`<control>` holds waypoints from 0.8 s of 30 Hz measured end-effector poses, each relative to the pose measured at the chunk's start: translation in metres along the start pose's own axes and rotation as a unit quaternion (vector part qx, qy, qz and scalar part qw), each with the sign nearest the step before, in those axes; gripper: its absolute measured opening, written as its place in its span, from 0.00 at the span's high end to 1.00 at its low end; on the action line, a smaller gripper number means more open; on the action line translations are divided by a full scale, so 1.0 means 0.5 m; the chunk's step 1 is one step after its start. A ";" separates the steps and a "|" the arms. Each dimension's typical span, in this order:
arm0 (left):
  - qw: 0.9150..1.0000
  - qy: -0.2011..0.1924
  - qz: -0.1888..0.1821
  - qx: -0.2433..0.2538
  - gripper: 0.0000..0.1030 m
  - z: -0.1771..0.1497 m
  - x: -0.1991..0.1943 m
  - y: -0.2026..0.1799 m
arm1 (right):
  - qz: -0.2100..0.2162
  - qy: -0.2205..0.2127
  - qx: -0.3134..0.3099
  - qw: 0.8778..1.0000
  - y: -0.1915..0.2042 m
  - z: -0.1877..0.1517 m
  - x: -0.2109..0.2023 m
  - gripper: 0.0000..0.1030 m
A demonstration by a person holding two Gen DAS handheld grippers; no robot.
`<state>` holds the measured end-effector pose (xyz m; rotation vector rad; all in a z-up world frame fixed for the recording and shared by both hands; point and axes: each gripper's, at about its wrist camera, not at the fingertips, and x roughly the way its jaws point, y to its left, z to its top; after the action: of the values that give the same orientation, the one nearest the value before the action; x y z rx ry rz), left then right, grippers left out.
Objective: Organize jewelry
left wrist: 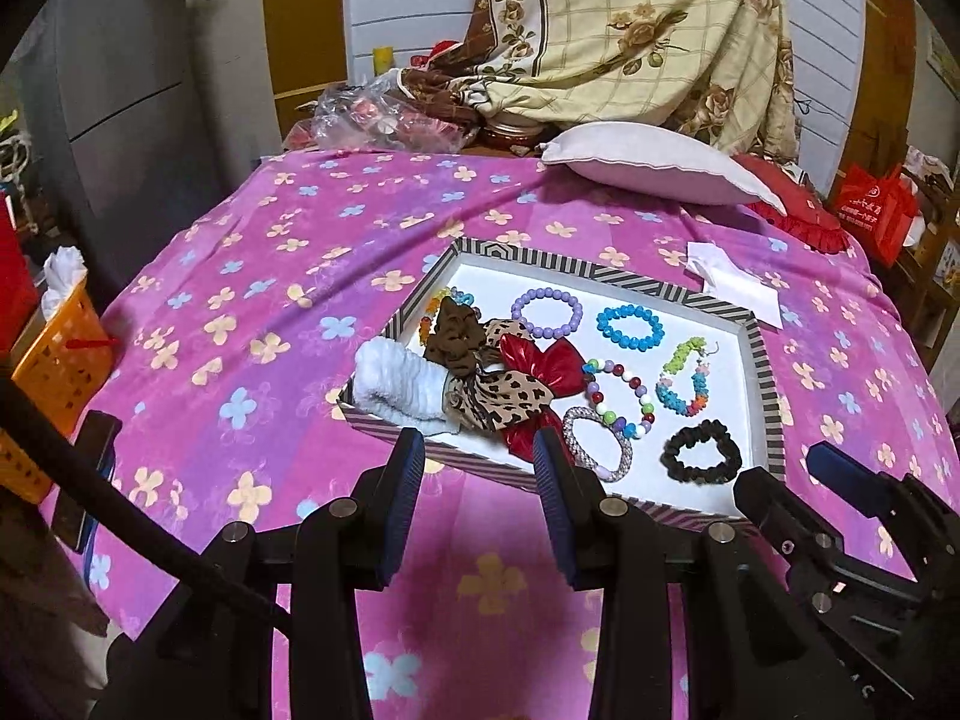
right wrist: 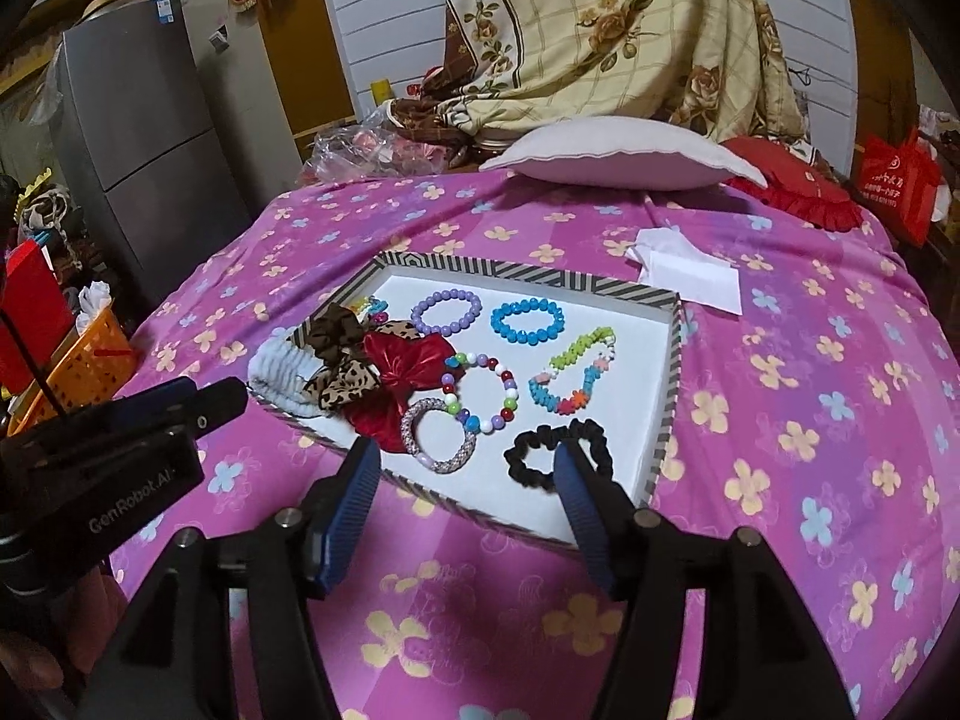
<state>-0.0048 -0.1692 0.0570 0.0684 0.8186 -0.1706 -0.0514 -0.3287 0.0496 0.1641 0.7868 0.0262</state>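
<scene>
A striped-rim tray (left wrist: 606, 273) (right wrist: 528, 273) with a white floor lies on the pink flowered bedspread. It holds a purple bead bracelet (left wrist: 547, 314) (right wrist: 447, 311), a blue one (left wrist: 630, 327) (right wrist: 528, 318), a multicolour bead bracelet (left wrist: 618, 391) (right wrist: 480, 390), a silver one (left wrist: 597, 444) (right wrist: 433, 435), a neon chip bracelet (left wrist: 684, 378) (right wrist: 573, 378), a black scrunchie (left wrist: 701, 452) (right wrist: 558, 450), a red bow (left wrist: 540, 369) (right wrist: 399, 384), a leopard scrunchie (left wrist: 504, 399), a brown one (left wrist: 459, 336) and a white one (left wrist: 399, 387). My left gripper (left wrist: 478, 450) is open and empty at the tray's near edge. My right gripper (right wrist: 465, 465) is open and empty over the tray's near side.
A white pillow (left wrist: 654, 162) and a red cushion (left wrist: 798, 210) lie at the far end of the bed. White folded paper (left wrist: 738, 285) lies beyond the tray. An orange basket (left wrist: 60, 360) stands left of the bed. A phone (left wrist: 90, 474) lies at the bed's left edge.
</scene>
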 end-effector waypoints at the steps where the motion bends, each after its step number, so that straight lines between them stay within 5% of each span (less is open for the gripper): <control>1: 1.000 -0.003 0.002 0.001 0.58 -0.002 -0.004 -0.001 | -0.002 -0.002 -0.002 1.000 0.002 -0.002 -0.005 0.35; 24: 1.000 0.005 0.009 0.000 0.58 -0.022 -0.011 -0.003 | -0.007 0.001 0.000 1.000 -0.007 -0.020 -0.018 0.32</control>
<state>-0.0167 -0.1684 0.0536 0.0764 0.8273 -0.1543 -0.0649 -0.3313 0.0485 0.1592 0.7891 0.0135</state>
